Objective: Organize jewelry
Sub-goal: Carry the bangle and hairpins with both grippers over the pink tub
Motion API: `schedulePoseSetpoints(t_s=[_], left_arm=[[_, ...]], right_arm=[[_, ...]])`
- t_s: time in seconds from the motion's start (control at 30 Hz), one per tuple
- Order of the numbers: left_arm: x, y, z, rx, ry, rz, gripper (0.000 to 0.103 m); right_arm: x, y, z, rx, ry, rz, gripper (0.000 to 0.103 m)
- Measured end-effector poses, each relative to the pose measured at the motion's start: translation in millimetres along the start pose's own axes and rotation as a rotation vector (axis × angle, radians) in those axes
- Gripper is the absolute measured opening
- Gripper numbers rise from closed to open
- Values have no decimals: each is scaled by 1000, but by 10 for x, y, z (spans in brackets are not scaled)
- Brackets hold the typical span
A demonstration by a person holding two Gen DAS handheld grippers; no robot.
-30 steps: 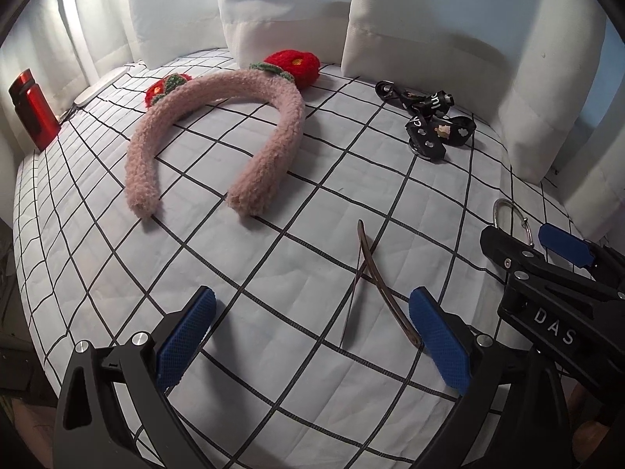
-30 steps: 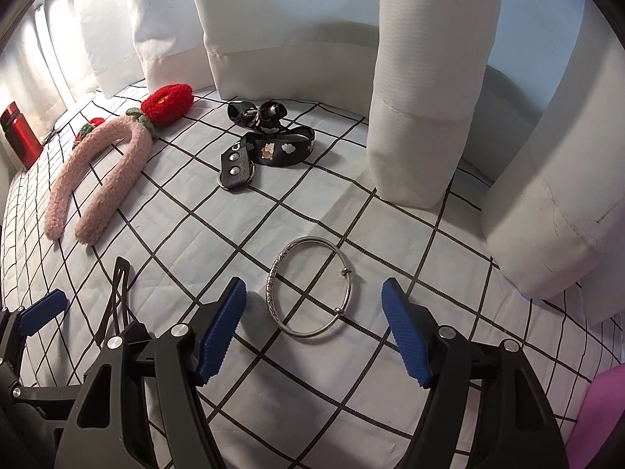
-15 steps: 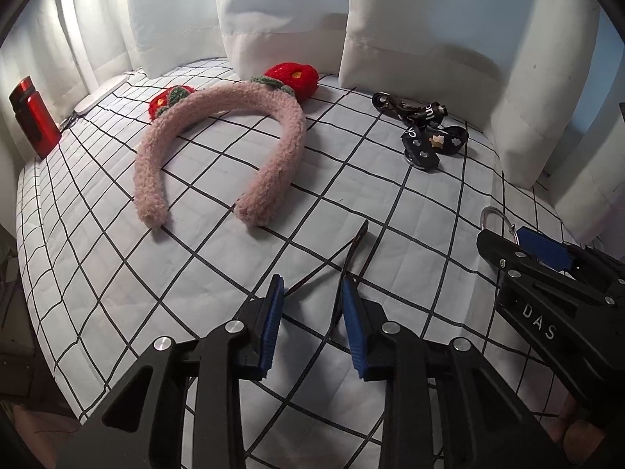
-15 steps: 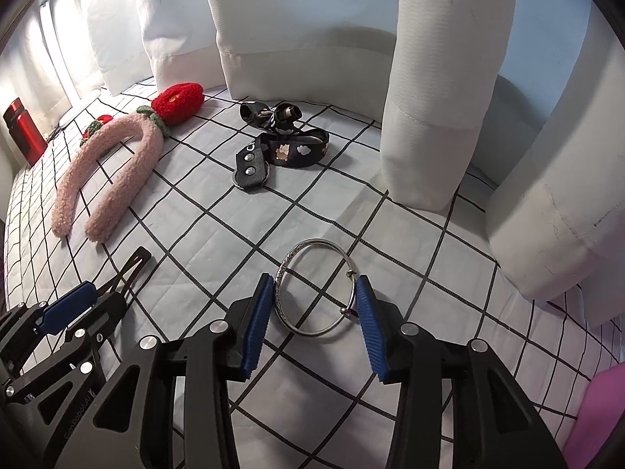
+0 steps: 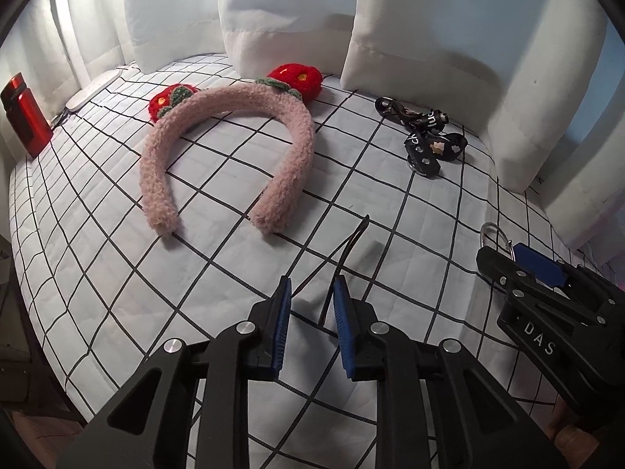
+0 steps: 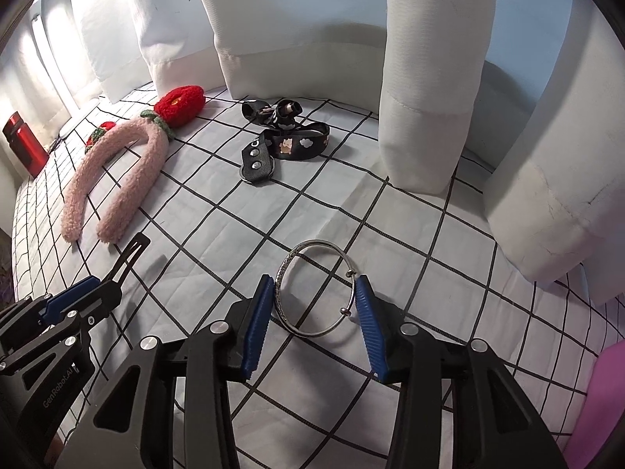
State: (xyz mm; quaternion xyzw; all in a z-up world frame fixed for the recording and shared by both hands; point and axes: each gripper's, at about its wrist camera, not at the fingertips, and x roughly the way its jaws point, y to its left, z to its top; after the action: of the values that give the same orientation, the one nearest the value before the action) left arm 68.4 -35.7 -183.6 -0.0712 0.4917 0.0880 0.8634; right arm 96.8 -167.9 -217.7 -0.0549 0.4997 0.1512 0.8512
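**Both claws closed on their pieces, cloth crowded behind**

Around you, the checked white cloth [image 5: 117,273] carries several other things. Your left wrist view shows a fuzzy pink headband [image 5: 230,152] across the upper middle of the frame, its two ends pointing down toward the camera, with red knitted flowers [image 5: 297,78] at its crown. A black printed strap [image 5: 429,144] with snap studs lies at upper right, and a red bottle [image 5: 25,113] stands at the far left edge. White curtain folds [image 5: 429,19] hang along the back of the cloth, one thick fold coming down close at upper right in your right wrist view. Nothing lies between either claw and its piece.

Your left gripper [image 5: 308,305] has its blue pads drawn in to a narrow gap at lower centre. A dark thin hair clip [image 5: 343,258] runs up from between them toward the middle of the frame, its near end pressed against the right-hand pad; its far tip looks raised off the cloth, judging by its shadow beside it.

Your right gripper [image 6: 312,305] sits at lower centre of its own view, jaws part-way in. A silver bangle [image 6: 312,285] is caught between them, the left pad against its textured side and the right pad against the side with the small beads. The ring's far arc reaches toward the middle of the frame, well short of the strap.
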Motion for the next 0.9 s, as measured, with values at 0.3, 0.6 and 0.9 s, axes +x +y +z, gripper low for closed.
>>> schedulePoseSetpoints(t_s=[0.3, 0.6, 0.9], left_arm=[[-135, 91, 76, 89, -11, -20, 22], [-257, 233, 99, 243, -1, -81, 22], [-437, 367, 244, 349, -17, -131, 22]], right_arm=[[-206, 82, -6, 18, -1, 8, 42], [-447, 180, 22, 53, -7, 18, 42], [-681, 366, -18, 47, -2, -19, 42]])
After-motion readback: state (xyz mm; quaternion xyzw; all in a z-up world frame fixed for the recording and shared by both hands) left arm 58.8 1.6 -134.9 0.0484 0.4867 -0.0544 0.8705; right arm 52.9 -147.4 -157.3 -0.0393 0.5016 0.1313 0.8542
